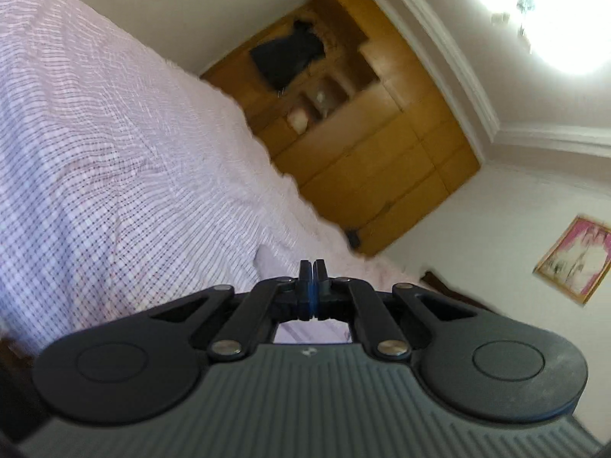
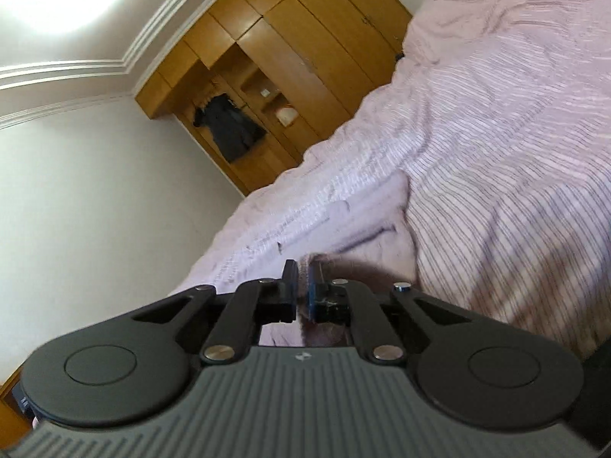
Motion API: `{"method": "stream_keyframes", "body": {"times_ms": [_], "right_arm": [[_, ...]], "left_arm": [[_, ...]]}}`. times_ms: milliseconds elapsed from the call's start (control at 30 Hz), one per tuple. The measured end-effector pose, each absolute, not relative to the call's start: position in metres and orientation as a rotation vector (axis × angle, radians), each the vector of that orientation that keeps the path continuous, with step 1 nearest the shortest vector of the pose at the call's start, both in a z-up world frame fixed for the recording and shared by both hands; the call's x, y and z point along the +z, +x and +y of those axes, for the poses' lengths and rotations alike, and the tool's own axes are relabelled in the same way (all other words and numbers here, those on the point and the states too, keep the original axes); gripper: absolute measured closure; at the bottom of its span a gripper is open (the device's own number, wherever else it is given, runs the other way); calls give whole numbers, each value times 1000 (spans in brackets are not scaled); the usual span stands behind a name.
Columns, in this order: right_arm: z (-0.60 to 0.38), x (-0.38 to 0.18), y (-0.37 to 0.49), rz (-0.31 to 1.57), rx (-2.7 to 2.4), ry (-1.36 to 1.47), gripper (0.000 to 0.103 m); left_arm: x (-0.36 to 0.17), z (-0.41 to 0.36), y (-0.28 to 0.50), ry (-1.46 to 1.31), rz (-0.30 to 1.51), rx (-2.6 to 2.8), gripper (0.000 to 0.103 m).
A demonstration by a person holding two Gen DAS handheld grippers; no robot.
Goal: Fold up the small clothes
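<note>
A small plain lilac garment [image 2: 382, 236] lies bunched on the striped pink bed cover [image 2: 496, 114], and one edge rises into my right gripper [image 2: 301, 271]. That gripper is shut on a fold of the cloth, which shows between the black finger and the blue pad. In the left wrist view my left gripper [image 1: 314, 267] has its fingers pressed together. The same plain lilac garment [image 1: 269, 263] shows just left of the tips and under them, so a thin edge looks pinched there. Both grippers point nearly level, above the bed cover [image 1: 114, 133].
Beyond the bed's far edge stands a wooden wardrobe [image 1: 374, 152] [image 2: 305, 38], with a dark garment [image 1: 286, 57] [image 2: 229, 129] hanging in its open bay. A framed picture [image 1: 573, 259] hangs on the white wall. Bright ceiling lamp overhead.
</note>
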State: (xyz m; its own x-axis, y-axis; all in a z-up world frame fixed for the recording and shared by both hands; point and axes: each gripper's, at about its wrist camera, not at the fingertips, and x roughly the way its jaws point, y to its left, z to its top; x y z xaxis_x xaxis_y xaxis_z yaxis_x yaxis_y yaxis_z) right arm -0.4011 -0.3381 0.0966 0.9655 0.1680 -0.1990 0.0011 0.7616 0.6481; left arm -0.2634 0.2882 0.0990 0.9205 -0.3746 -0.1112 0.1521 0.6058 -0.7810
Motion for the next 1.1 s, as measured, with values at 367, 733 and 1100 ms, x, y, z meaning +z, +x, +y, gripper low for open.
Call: {"method": "stream_keyframes", "body": {"times_ms": [367, 733, 1100], "right_arm": [[-328, 87, -386, 330, 101, 631, 98], [-331, 76, -387, 357, 55, 622, 98], [-343, 88, -402, 260, 11, 671, 98]], "left_arm": [[51, 190, -247, -266, 790, -324, 23], [-2, 174, -215, -345, 976, -446, 91], [83, 216, -267, -614, 551, -469, 93]]}}
